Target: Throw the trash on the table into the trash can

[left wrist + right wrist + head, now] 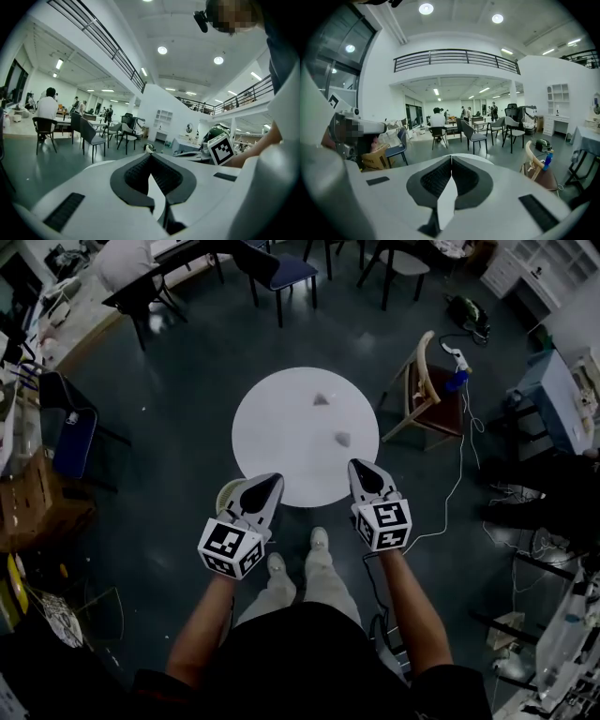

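Observation:
A round white table (pixel 281 442) stands on the dark floor in front of me. Two small crumpled grey bits of trash lie on it, one near the far middle (pixel 322 399) and one nearer on the right (pixel 343 439). A round pale trash can (pixel 228 494) peeks out by the table's near left edge, partly hidden by my left gripper (pixel 272 480). That gripper hovers over the near left rim, shut and empty (pixel 150 155). My right gripper (pixel 357 468) hangs over the near right rim, just short of the nearer trash, also shut with nothing in it (pixel 451 157).
A wooden chair (pixel 427 390) stands right of the table with a white cable (pixel 459 474) trailing past it. Dark chairs (pixel 281 273) stand beyond the table, and a blue chair (pixel 70 432) and a cardboard box (pixel 37 507) at the left. The person's shoes (pixel 319 540) are near the table's front.

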Demonstrator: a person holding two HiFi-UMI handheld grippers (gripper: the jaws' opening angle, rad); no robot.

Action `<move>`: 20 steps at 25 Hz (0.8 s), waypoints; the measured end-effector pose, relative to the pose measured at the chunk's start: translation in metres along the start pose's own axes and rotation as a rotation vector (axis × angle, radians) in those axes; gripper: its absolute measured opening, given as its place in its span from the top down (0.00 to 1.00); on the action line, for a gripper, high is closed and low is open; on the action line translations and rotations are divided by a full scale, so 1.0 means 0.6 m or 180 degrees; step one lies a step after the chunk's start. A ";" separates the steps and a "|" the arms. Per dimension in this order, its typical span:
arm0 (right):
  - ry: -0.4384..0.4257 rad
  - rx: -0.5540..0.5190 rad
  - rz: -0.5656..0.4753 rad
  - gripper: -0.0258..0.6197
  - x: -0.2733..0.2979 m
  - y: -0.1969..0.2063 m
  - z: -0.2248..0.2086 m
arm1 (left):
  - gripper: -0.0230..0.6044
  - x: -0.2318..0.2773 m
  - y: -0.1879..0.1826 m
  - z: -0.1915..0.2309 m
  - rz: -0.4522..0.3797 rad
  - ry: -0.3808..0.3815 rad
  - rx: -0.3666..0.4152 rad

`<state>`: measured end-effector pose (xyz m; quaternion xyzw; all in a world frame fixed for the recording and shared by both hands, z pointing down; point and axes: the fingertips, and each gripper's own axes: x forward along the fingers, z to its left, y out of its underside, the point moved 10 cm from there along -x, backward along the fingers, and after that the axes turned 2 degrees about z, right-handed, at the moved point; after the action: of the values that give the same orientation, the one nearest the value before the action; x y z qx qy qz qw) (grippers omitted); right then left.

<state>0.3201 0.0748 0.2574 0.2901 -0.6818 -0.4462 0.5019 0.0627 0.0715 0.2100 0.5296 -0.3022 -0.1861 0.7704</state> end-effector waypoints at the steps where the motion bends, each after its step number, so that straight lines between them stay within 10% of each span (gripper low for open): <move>1: 0.0002 0.0011 0.0054 0.93 0.013 0.005 -0.011 | 0.94 0.007 0.005 0.005 0.0029 -0.0039 -0.0038; 13: -0.0050 0.0023 0.0684 0.92 0.172 0.106 -0.125 | 0.94 0.095 0.076 0.043 0.0372 -0.0362 -0.0322; 20: -0.0124 0.0040 0.1053 0.74 0.277 0.165 -0.176 | 0.94 0.126 0.126 0.050 0.0577 -0.0460 -0.0456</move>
<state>0.3701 -0.0559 0.4278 0.1683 -0.7327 -0.3587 0.5533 0.0971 0.0327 0.3080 0.4289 -0.3895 -0.1745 0.7962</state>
